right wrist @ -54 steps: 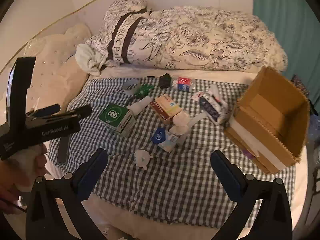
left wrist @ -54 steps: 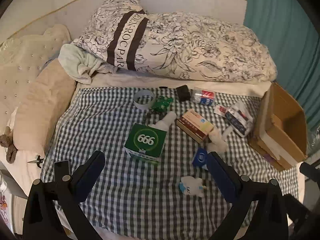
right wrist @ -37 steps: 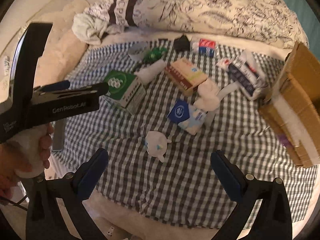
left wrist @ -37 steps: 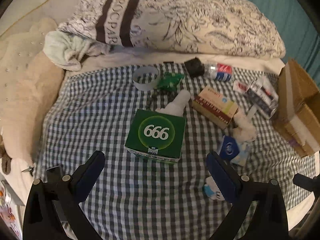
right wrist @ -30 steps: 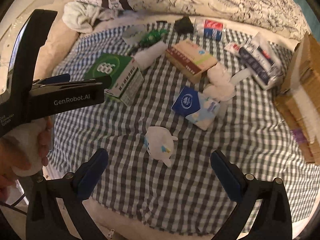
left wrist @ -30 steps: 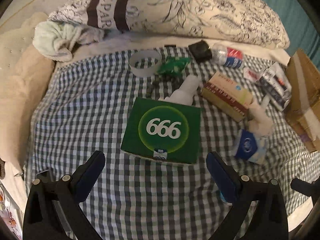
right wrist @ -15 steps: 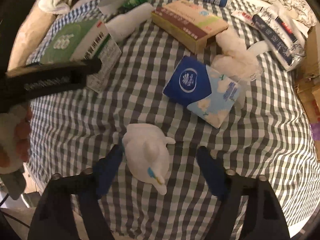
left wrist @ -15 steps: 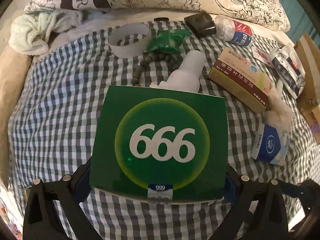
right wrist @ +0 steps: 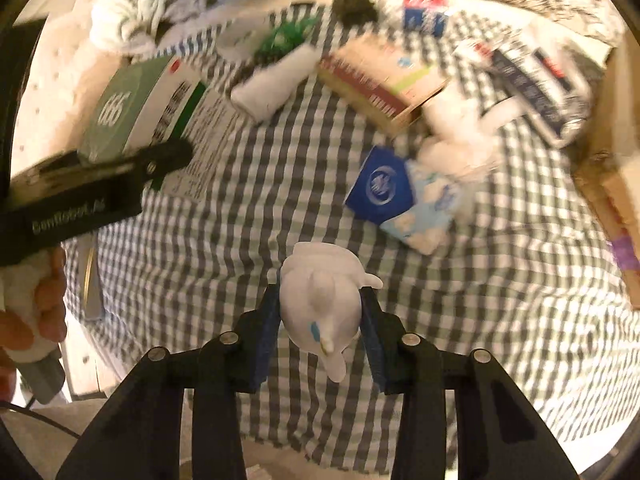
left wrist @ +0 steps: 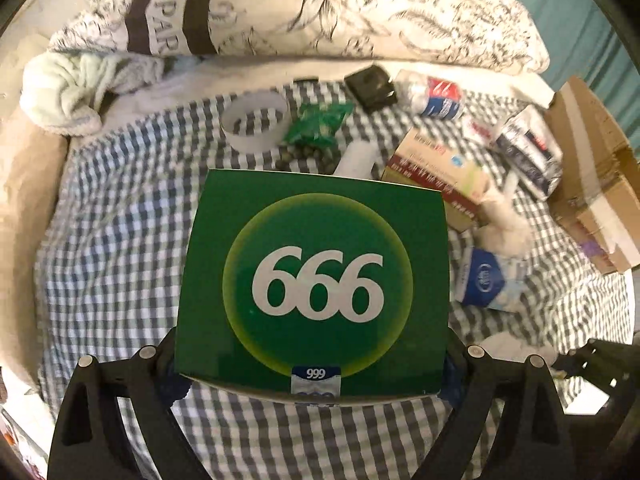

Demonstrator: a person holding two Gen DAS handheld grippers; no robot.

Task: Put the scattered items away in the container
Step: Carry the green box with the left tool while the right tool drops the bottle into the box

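Note:
A green box marked 666 (left wrist: 316,280) fills the left wrist view, and my left gripper (left wrist: 310,354) is shut on its two sides over the checked cloth (left wrist: 120,240). The right wrist view shows that box (right wrist: 132,100) at upper left with the left gripper (right wrist: 100,176) on it. A small white toy figure (right wrist: 316,280) sits between the blue pads (right wrist: 266,320) of my right gripper (right wrist: 319,320). Its jaws are closing and the pads touch the toy's flanks. The open cardboard box (left wrist: 592,184) lies on its side at the cloth's right edge.
Scattered on the cloth are a blue tissue pack (right wrist: 384,188), a beige carton (left wrist: 436,168), a white bottle (right wrist: 276,80), a tape ring (left wrist: 256,120), a green packet (left wrist: 320,122), a crushed bottle (left wrist: 434,96) and a foil pack (left wrist: 528,152). A patterned duvet (left wrist: 320,8) lies behind.
Both grippers came down onto the cloth. The left one took the green box between its fingers; the right one's jaws went from wide apart to closed around the white toy.

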